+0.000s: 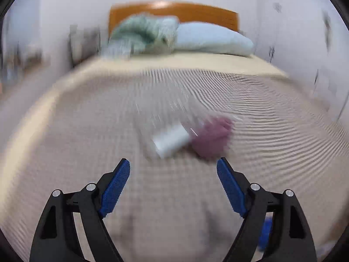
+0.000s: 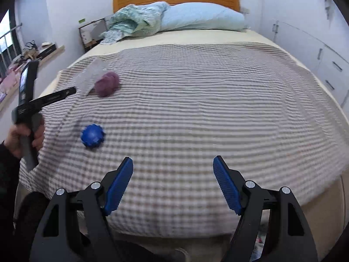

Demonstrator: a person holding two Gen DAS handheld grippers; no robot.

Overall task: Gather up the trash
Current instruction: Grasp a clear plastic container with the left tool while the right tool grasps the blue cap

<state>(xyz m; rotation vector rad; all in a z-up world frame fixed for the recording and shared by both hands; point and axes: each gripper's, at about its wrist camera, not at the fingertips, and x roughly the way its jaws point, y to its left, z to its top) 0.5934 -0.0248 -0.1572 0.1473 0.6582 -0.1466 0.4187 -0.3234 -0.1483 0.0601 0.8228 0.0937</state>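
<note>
While both grippers gape empty, a clear bottle (image 1: 165, 131) touches purple wadding (image 1: 212, 137) on the bed (image 2: 196, 109).

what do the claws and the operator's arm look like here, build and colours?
Both claws, left claw and right claw, match: black angular linkage arms with silver pivot bolts and two blue ribbed pads. In the right wrist view, the left unit shows a long black body on a grey handle, held by a hand with a dark sleeve. No cables visible.
</note>
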